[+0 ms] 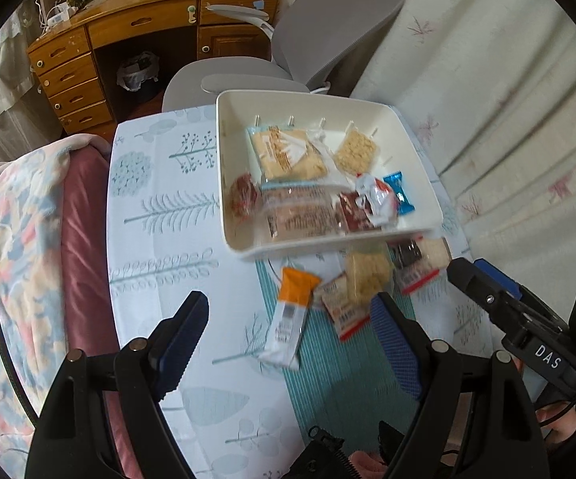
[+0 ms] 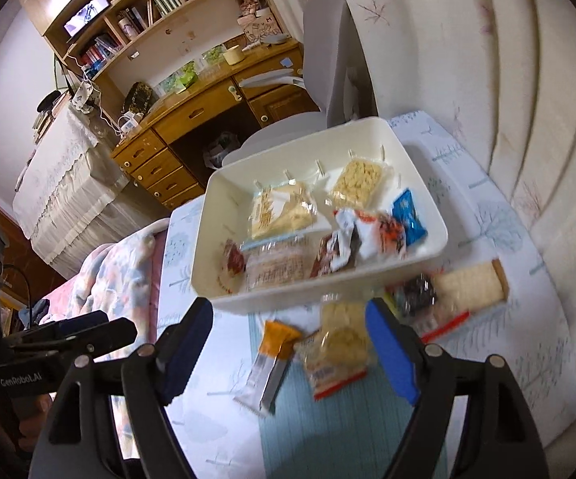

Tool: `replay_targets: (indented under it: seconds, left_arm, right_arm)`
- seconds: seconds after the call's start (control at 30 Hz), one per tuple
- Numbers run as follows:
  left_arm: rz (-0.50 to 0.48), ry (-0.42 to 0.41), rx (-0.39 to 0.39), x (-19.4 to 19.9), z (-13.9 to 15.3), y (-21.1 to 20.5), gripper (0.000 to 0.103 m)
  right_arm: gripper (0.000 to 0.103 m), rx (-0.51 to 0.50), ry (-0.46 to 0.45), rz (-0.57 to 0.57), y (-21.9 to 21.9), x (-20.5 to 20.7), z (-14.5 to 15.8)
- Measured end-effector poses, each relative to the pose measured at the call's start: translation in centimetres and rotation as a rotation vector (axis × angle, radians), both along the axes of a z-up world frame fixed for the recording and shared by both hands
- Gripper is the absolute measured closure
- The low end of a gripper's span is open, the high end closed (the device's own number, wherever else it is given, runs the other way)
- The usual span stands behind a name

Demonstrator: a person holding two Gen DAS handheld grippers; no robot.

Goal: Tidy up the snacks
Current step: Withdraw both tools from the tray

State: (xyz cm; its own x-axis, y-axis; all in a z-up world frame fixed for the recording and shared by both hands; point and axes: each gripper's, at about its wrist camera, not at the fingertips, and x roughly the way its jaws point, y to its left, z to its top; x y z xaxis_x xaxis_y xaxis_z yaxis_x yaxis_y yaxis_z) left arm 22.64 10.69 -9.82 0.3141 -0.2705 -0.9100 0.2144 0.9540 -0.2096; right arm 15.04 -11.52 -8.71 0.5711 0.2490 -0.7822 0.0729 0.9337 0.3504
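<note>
On the right hand-held gripper: "DAS".

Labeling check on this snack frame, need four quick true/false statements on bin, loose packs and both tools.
1. The white bin already holds several snack packs. True.
2. The orange-topped bar lies inside the bin. False: it lies on the tablecloth, in front of the bin.
3. Both the left tool and the right tool are open and hold nothing. True.
4. The blue-wrapped candy sits on the table outside the bin. False: it is in the bin, near its right wall.
</note>
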Motion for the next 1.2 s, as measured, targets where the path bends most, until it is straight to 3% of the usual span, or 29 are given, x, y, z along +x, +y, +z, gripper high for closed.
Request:
replay_targets:
  seconds: [0.47, 0.9, 1.2]
  left_arm:
    - [-0.015, 0.013, 0.001, -5.4, -4.2, 0.5, 0.021]
    - [0.018, 0.013, 0.031, -5.4, -10.6, -0.8, 0.021]
    - [0.082, -0.045, 0.063, -4.6, -14.7, -2.0, 0.021]
  right_arm:
    - [0.023, -0.065, 0.044, -0.019, 1.6, -7.0, -2.9]
    - [0.023, -0.096, 0.005, -0.04, -0.3, -8.1, -5.0]
    - [0.023, -0.162, -0.021, 0.029, -1.0, -6.6, -7.6]
